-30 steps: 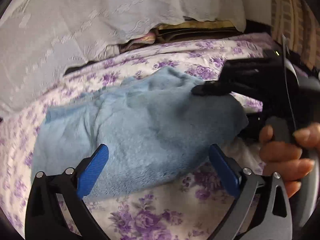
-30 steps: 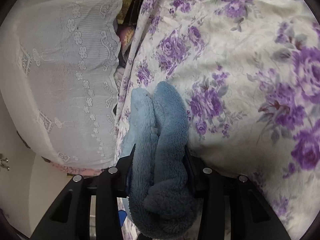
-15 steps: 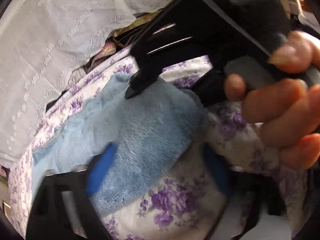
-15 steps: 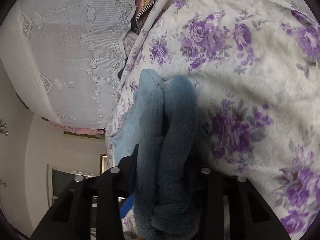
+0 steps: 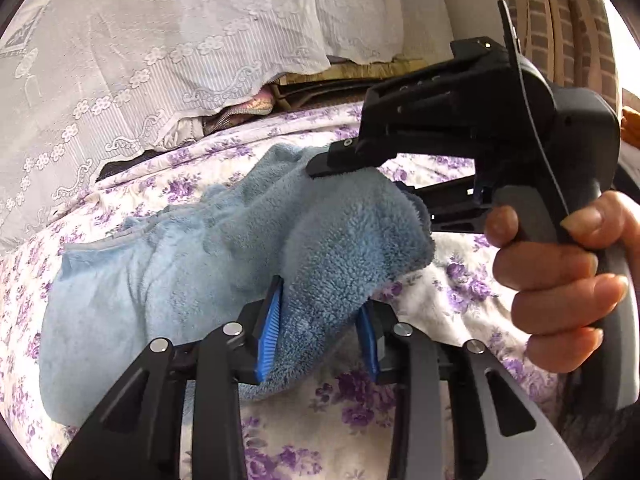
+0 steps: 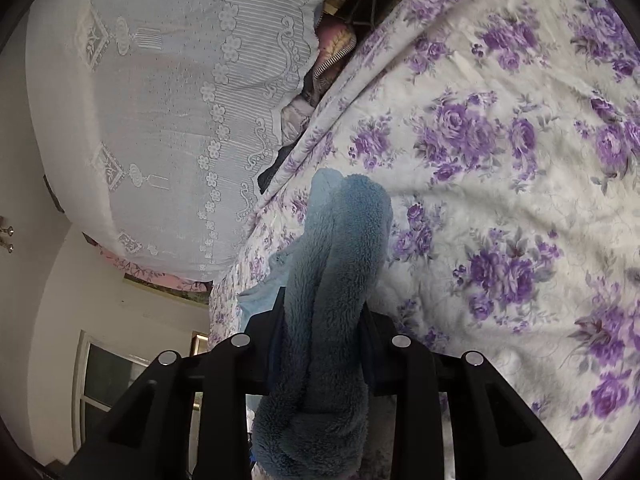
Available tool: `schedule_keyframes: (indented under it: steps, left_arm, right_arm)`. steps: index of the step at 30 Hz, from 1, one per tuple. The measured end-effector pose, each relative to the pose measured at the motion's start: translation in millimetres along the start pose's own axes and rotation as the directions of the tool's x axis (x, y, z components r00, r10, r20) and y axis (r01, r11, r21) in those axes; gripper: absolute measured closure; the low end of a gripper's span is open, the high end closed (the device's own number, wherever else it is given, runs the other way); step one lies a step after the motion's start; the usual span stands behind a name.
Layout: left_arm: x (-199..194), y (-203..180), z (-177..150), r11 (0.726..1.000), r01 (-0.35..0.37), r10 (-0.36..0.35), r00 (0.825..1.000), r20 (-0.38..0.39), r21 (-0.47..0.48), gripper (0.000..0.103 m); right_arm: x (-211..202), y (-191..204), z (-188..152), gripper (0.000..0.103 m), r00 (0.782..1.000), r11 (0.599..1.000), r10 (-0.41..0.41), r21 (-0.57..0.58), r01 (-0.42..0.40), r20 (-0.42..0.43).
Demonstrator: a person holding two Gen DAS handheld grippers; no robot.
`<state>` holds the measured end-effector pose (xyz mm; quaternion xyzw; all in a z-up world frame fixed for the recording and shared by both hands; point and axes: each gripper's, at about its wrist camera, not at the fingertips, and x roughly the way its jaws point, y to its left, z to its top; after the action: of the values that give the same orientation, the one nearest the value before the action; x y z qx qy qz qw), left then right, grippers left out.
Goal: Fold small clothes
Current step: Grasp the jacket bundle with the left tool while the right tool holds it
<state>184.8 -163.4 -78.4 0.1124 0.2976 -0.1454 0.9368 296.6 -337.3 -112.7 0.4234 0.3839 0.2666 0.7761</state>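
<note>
A fluffy light-blue garment (image 5: 168, 280) lies partly on the purple-flowered bedsheet (image 5: 320, 432), its right end lifted and bunched. My left gripper (image 5: 322, 332) is shut on the near edge of that raised fold, blue pads (image 5: 270, 324) pressed into the fleece. My right gripper (image 5: 340, 160) comes in from the right, hand-held, and is shut on the far top of the same fold. In the right wrist view the garment (image 6: 332, 280) hangs as a thick roll between the shut jaws of the right gripper (image 6: 322, 344).
A white lace cloth (image 5: 152, 40) covers a pile behind the bed, with striped and dark fabrics (image 5: 240, 112) under its edge. The floral sheet (image 6: 500, 200) stretches wide to the right. A wall and window (image 6: 100, 380) lie beyond the bed.
My left gripper was open around the garment's near edge and has closed on it. The right gripper has kept its grip and lifted the fold higher off the bed.
</note>
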Motion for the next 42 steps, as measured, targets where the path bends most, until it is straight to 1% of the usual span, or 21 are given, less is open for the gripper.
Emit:
schedule_keyframes:
  steps: [3, 8, 10, 13, 23, 30, 36, 42]
  left_arm:
    - [-9.4, 2.1, -1.4, 1.000, -0.005, 0.006, 1.000, 0.022, -0.013, 0.072]
    - [-28.2, 17.8, -1.2, 0.997, 0.019, -0.015, 0.999, 0.051, -0.068, 0.072]
    - [-32.9, 28.6, 1.6, 0.995, 0.044, -0.038, 0.997, 0.074, -0.084, 0.073]
    - [-36.6, 44.5, 3.2, 0.993, 0.048, -0.039, 0.996, 0.085, -0.111, 0.073]
    - [-64.7, 80.1, -6.9, 0.984, 0.038, -0.014, 0.991, 0.136, -0.176, 0.073]
    - [-83.3, 101.7, -15.4, 0.974, 0.037, -0.002, 0.988, 0.155, -0.223, 0.073]
    - [-99.0, 117.1, -22.4, 0.967, 0.023, 0.021, 0.985, 0.170, -0.252, 0.073]
    - [-110.9, 139.9, -30.8, 0.957, -0.001, 0.053, 0.984, 0.172, -0.289, 0.073]
  right_arm:
    - [-3.0, 10.5, -4.8, 0.074, 1.000, 1.000, -0.008, -0.018, 0.008, 0.026]
    - [-6.6, 42.1, -13.6, 0.074, 0.998, 0.996, -0.008, -0.088, 0.013, 0.061]
    - [-3.7, 54.5, -16.0, 0.074, 0.998, 0.994, -0.016, -0.108, 0.022, 0.060]
    - [4.1, 73.9, -17.3, 0.074, 0.998, 0.988, -0.042, -0.148, 0.049, 0.046]
    - [26.0, 121.9, -27.4, 0.074, 0.993, 0.966, -0.115, -0.230, 0.120, 0.033]
    - [45.3, 153.5, -36.5, 0.076, 0.987, 0.946, -0.159, -0.281, 0.162, 0.036]
    - [63.5, 181.4, -47.2, 0.076, 0.984, 0.928, -0.177, -0.331, 0.174, 0.022]
    - [87.9, 209.8, -63.8, 0.076, 0.983, 0.906, -0.182, -0.390, 0.165, -0.007]
